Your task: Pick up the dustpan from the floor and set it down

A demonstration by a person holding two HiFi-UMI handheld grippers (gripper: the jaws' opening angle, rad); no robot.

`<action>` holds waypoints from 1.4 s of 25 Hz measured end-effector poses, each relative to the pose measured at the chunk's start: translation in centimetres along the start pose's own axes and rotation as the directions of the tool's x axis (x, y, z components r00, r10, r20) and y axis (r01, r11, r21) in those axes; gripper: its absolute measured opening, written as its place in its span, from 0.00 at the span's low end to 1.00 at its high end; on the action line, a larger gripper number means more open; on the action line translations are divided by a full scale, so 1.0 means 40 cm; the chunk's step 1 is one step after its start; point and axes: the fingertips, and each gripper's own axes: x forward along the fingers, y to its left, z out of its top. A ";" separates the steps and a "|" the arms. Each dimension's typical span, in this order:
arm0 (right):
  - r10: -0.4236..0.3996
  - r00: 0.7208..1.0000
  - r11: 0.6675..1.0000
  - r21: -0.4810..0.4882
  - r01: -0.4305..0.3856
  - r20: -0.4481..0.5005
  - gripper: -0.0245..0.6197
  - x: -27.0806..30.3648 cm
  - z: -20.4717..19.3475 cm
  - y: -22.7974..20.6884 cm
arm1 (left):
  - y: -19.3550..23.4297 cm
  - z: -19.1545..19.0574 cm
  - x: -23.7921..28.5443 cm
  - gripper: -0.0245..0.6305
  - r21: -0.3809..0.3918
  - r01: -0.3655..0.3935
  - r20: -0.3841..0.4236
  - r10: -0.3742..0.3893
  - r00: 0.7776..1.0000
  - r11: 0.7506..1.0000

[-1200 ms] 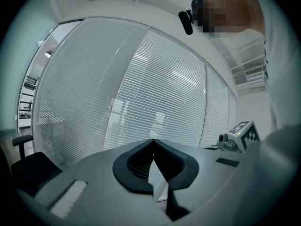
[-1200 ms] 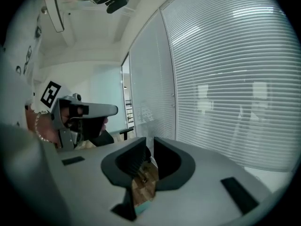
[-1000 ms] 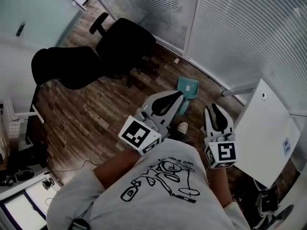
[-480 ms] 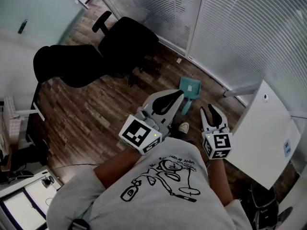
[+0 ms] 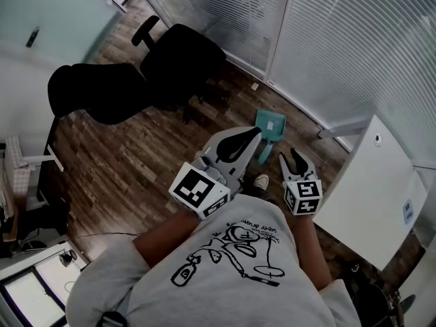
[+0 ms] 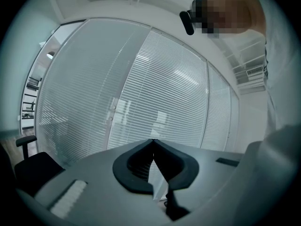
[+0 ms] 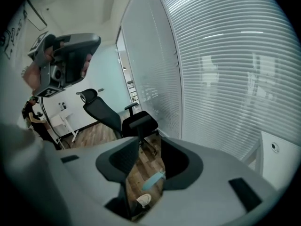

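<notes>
dustpan (image 5: 271,123) on floor (image 5: 122,162) (handle partly behind left gripper (image 5: 255,135)), office chair (image 5: 178,60) nearby

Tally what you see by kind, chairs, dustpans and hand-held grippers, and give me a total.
Black office chairs: 2
Teal dustpan: 1
Hand-held grippers, left and right: 2
Total: 5
</notes>
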 end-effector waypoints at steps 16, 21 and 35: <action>0.057 0.985 0.978 0.207 -0.022 -0.162 0.26 0.158 -0.221 -0.043 | 0.029 0.000 -0.015 0.04 0.003 -0.023 -0.007 0.023 1.000 1.000; 0.077 0.973 0.959 0.282 -0.012 -0.219 0.28 0.214 -0.315 -0.065 | 0.042 -0.004 -0.027 0.04 0.002 -0.030 -0.013 0.030 0.999 1.000; 0.197 0.936 0.855 0.519 -0.018 -0.291 0.33 0.327 -0.497 -0.076 | 0.069 -0.021 -0.068 0.04 0.001 -0.053 -0.037 0.053 0.998 0.999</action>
